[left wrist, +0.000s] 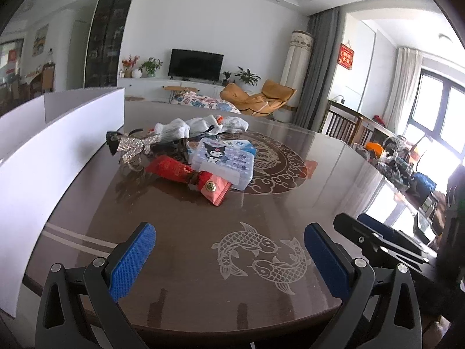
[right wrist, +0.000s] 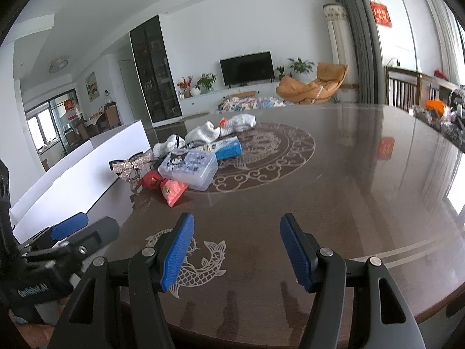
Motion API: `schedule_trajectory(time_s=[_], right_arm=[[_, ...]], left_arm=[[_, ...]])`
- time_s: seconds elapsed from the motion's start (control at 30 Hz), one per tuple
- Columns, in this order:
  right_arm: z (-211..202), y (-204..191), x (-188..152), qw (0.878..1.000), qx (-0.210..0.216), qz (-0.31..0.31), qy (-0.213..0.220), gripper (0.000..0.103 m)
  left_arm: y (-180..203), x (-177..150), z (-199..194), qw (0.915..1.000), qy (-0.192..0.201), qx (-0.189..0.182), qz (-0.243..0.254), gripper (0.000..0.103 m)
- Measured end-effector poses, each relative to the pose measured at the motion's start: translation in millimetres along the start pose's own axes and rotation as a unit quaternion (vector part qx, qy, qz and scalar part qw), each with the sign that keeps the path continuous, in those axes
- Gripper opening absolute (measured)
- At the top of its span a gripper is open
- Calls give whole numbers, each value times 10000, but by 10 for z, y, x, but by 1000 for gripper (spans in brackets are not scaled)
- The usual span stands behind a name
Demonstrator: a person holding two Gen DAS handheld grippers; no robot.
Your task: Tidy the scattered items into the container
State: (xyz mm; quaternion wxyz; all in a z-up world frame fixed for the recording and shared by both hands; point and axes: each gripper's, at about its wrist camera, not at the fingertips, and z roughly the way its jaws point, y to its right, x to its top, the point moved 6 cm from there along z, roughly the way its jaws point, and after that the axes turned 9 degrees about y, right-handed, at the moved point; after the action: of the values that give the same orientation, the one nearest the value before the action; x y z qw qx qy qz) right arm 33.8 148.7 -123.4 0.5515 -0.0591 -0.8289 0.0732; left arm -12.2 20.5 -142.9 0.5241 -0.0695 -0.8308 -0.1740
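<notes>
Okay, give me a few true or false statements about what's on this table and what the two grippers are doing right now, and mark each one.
1. Both the left gripper and the right gripper are empty. True.
2. The clear plastic case sits inside the white container. False: it lies on the table.
3. The white socks lie farther from the grippers than the case. True.
4. The red pouch is held by a gripper. False: it lies beside the case.

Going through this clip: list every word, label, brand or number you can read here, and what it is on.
"GenRobot.AI": on the left gripper body, right wrist view.
Lidded plastic box: cartoon character print, its text too blurred to read.
Blue tissue pack: print unreadable.
Red wall hanging: characters too small to read.
Pink packet: gold seal, illegible.
</notes>
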Motion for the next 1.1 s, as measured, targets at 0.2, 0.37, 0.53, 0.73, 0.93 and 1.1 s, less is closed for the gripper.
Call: schedule_trajectory(time_s=[0.2, 0.37, 0.53, 0.73, 0.93, 1.1], right_arm=[[36, 4, -15, 9998, 135, 120, -84, 63], [106, -45, 8, 9996, 246, 69, -121, 63], [406, -204, 323, 9960, 876, 42, -158, 63], [1069, -444, 741, 9912, 1110, -492, -532, 63], [1706, -565, 1009, 9848, 1420, -178, -984, 63], [1985, -1084, 989, 9335, 3124, 752, -1590, 63]], left_arm=[[-102, -8, 23, 9997, -71, 68, -231, 103], [-136, -18, 39, 9994, -123, 169, -260, 103], [-141, -32, 42, 9994, -152, 196, -253, 103], [-180, -9, 15, 9993, -109, 252, -271, 103], [-266, -79, 113, 9980, -338, 335, -409, 103], [-332, -110, 138, 9970, -417, 358, -545, 103]])
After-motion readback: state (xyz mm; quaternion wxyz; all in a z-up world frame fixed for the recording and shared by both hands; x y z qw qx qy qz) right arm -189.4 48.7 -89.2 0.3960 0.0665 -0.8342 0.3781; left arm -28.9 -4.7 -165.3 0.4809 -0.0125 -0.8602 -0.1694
